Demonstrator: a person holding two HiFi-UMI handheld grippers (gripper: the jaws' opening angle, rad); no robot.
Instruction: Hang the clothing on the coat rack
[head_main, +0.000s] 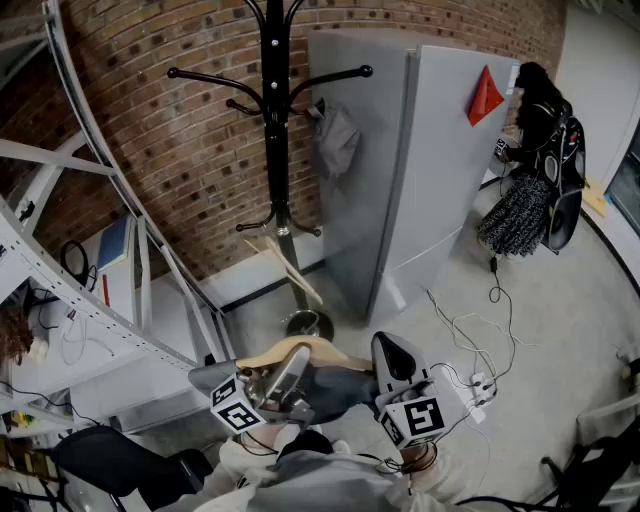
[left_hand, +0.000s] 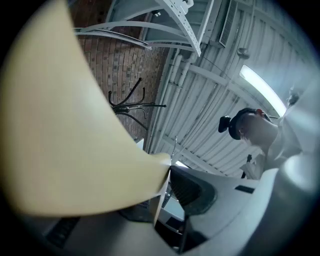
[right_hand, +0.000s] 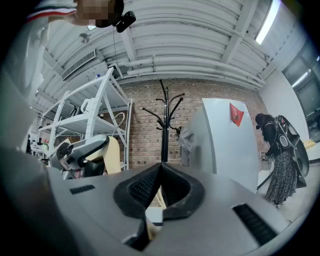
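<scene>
**Item 1. Coat rack** (head_main: 275, 120): black and upright against the brick wall. It is the reference point for every entry below.

**Item 2. Grey garment** (head_main: 336, 142): hangs on a hook on the rack's right side. The other hooks look free.

**Item 3. Dark clothing** (head_main: 340, 390): sits low and well short of the rack, between the two grippers and close to the person's body. It is not yet on any hook. It appears draped under item 4, probably so the rack can take it by that piece.

**Item 4. Pale hanger** (head_main: 325, 349): a cream, curved piece, judged to be a hanger. It lies well short of the rack, above the dark clothing.

**Item 5. Left gripper** (head_main: 288, 372): appears clenched on the pale hanger, which covers one jaw in the left gripper view. This hold likely carries the load toward the rack.

**Item 6. Right gripper** (head_main: 393, 352): its jaws are pressed together, and nothing shows between them. It points toward the rack, likely kept free to steady the clothing.

**Item 7. Grey cabinet** (head_main: 430, 160): stands just right of the rack.
</scene>
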